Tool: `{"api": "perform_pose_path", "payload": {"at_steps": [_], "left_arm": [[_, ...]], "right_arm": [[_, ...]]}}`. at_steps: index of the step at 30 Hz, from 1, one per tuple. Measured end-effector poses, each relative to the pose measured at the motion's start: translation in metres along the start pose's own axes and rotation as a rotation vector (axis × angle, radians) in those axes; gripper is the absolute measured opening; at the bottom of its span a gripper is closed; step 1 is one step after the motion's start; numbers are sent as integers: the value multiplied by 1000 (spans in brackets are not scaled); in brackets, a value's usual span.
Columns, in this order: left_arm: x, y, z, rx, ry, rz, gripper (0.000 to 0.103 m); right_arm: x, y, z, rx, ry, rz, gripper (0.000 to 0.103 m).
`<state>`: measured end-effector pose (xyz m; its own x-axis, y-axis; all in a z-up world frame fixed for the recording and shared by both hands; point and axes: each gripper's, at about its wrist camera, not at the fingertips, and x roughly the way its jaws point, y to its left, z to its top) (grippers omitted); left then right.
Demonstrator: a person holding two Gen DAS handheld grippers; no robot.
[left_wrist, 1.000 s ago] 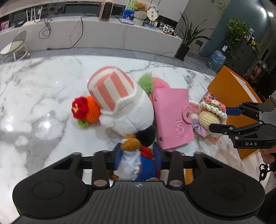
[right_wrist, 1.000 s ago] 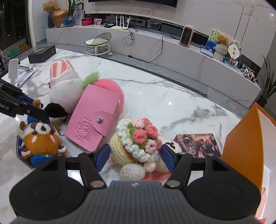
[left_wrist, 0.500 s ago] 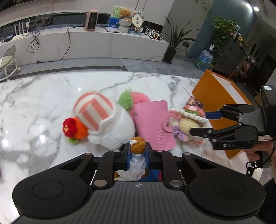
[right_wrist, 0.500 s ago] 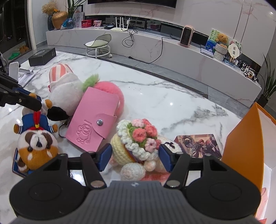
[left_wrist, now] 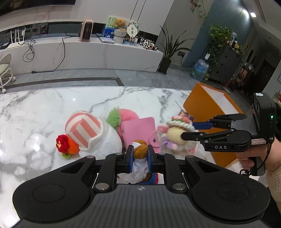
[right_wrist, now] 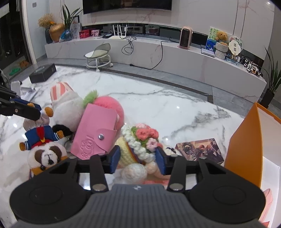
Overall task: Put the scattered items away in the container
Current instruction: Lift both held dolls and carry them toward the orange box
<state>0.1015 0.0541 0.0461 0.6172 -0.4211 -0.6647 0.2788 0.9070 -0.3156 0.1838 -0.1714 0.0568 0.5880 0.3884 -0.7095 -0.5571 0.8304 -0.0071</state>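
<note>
We see both wrist views looking down close over the bench (left_wrist: 43,108), sharing the pink wallet (left_wrist: 140,129) mid-frame.

marble table (left_wrist: 43,108), plush toys (left_wrist: 98,138), pink wallet (right_wrist: 94,133)

A living room with white marble-look walls and a glossy white marble floor (right_wrist: 175,112) with grey veins, crossed by a dark grey strip. Ceiling lights glint on the floor. Along the far wall runs a long low white counter (right_wrist: 158,52), with a dark screen (right_wrist: 126,6) mounted above it. On the counter stand a pink heater (right_wrist: 185,36), a white router (right_wrist: 119,34) with trailing black cables, a teddy bear (right_wrist: 221,37) and a gold vase (right_wrist: 56,31). A small wheeled stool (right_wrist: 99,56) sits before the counter. Far right, a teal wall (left_wrist: 219,26), leafy plants (left_wrist: 219,38), a dark cabinet (left_wrist: 226,61) and a water bottle (left_wrist: 200,70).
</note>
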Motion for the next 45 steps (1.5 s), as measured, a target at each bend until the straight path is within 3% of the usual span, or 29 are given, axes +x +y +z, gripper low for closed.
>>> {"api": "perform_pose_path", "payload": {"at_steps": [1, 2, 6, 7, 8, 10, 15, 23, 26, 34, 45], "left_arm": [[-1, 0, 1, -3, -6, -4, 17], [-2, -1, 2, -5, -10, -7, 17], [-2, -3, 4, -1, -13, -10, 17], [-1, -3, 4, 0, -10, -10, 17], [0, -3, 4, 1, -7, -10, 17], [2, -2, 3, 0, 0, -8, 17], [4, -1, 4, -5, 2, -6, 17], [5, 1, 2, -10, 8, -14, 17], [5, 1, 1, -12, 9, -14, 17], [2, 1, 2, -16, 4, -21, 17], [-10, -9, 20, -43, -63, -63, 17]], "right_arm": [[-1, 0, 1, 0, -2, 0, 16], [-3, 0, 2, 0, -3, 0, 10], [-3, 0, 1, -14, 3, 14, 13], [-3, 1, 0, -22, -1, 2, 23], [-2, 2, -1, -32, 3, -7, 45], [-3, 3, -3, -36, -26, -25, 69], [1, 8, -2, -59, -44, -10, 85], [36, 25, -19, -219, 42, -44, 80], [43, 27, -21, -234, 36, -57, 80], [43, 32, -14, -201, 64, -34, 63], [7, 16, 2, -104, -25, -36, 62]]}}
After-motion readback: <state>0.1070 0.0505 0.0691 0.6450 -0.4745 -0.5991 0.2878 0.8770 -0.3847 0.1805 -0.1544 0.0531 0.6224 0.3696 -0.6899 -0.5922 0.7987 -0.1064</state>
